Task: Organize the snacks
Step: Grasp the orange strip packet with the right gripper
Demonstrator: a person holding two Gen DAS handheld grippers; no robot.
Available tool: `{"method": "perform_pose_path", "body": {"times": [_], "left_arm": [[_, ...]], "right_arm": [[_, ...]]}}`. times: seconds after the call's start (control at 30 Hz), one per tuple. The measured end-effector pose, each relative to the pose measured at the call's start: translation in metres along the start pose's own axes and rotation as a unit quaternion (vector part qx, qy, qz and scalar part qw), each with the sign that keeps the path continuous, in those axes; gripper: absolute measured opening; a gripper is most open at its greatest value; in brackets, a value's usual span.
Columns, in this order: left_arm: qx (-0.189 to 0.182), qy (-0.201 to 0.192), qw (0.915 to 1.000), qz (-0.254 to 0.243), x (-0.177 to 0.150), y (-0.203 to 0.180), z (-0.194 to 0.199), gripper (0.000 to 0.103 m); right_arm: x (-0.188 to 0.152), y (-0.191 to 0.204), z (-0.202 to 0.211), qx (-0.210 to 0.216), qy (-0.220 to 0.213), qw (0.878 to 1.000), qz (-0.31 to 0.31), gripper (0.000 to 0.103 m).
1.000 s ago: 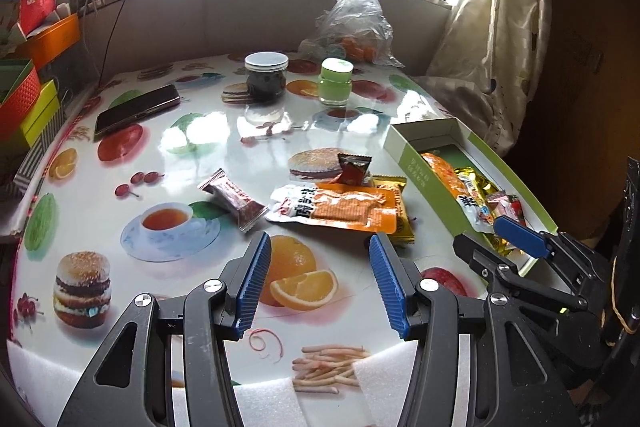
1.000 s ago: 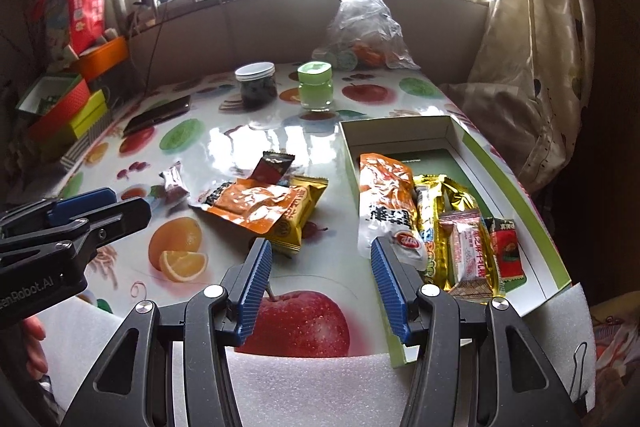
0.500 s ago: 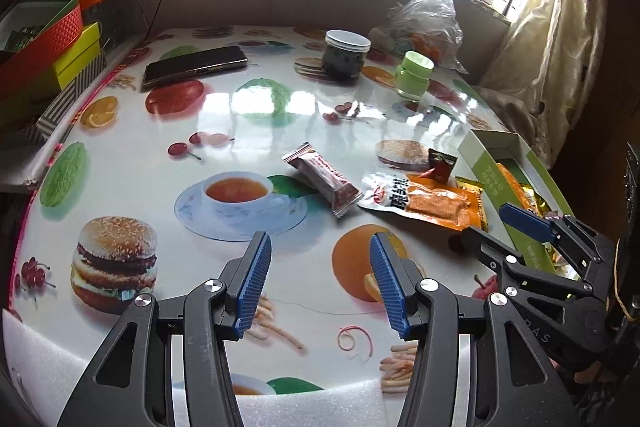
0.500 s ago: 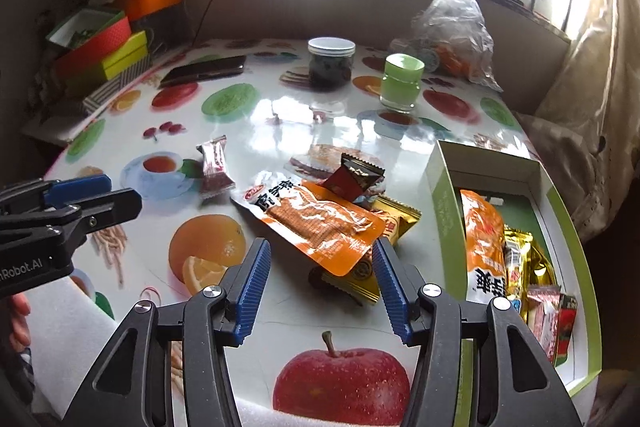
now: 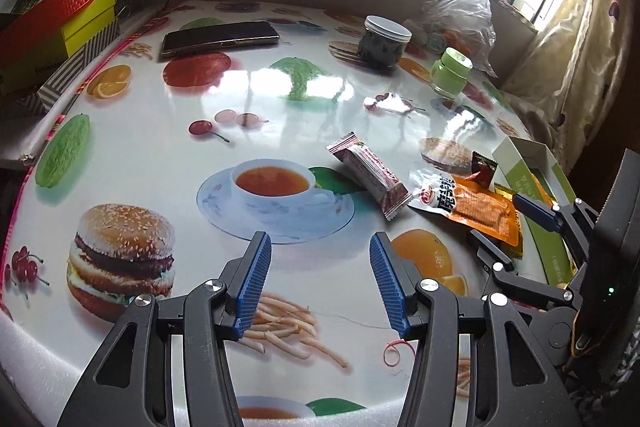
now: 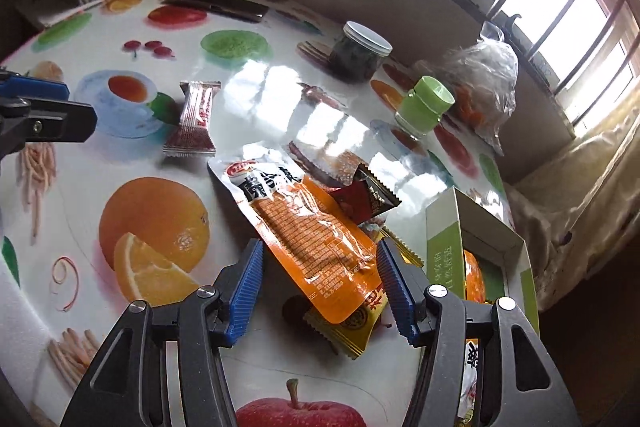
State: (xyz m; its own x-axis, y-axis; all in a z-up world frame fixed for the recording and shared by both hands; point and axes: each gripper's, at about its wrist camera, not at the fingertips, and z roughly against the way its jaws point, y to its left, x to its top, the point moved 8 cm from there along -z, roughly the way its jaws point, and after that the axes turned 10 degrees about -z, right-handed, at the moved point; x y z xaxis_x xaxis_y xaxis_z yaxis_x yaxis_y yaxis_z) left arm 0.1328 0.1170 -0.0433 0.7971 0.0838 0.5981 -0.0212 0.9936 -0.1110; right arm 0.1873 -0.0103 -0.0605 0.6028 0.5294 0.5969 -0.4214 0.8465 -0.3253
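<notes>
We hold our right gripper low over the orange snack pouch, its blue fingers spread wide on either side of the pouch's near end, not touching it. The pouch lies on a yellow packet, just beside the green-and-white box. A small dark-red packet sits at the pouch's far side, a maroon bar well beyond it. Our left gripper hangs spread and empty, apart from the pouch, nearer the printed teacup.
</notes>
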Motion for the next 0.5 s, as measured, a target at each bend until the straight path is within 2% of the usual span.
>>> {"method": "perform_pose_path", "body": {"times": [0.23, 0.37, 0.5], "left_arm": [[-0.01, 0.006, 0.9999, 0.008, 0.006, 0.001, -0.009, 0.053], [-0.013, 0.008, 0.9998, 0.01, 0.011, 0.001, -0.013, 0.053], [-0.017, 0.012, 0.9997, 0.015, 0.016, -0.001, -0.021, 0.053]], "right_arm": [[0.005, -0.001, -0.004, -0.019, -0.014, 1.0, 0.009, 0.056], [0.004, 0.001, -0.005, 0.0, -0.011, 1.0, -0.012, 0.036], [0.003, 0.002, -0.004, -0.001, -0.018, 1.0, -0.019, 0.027]]}}
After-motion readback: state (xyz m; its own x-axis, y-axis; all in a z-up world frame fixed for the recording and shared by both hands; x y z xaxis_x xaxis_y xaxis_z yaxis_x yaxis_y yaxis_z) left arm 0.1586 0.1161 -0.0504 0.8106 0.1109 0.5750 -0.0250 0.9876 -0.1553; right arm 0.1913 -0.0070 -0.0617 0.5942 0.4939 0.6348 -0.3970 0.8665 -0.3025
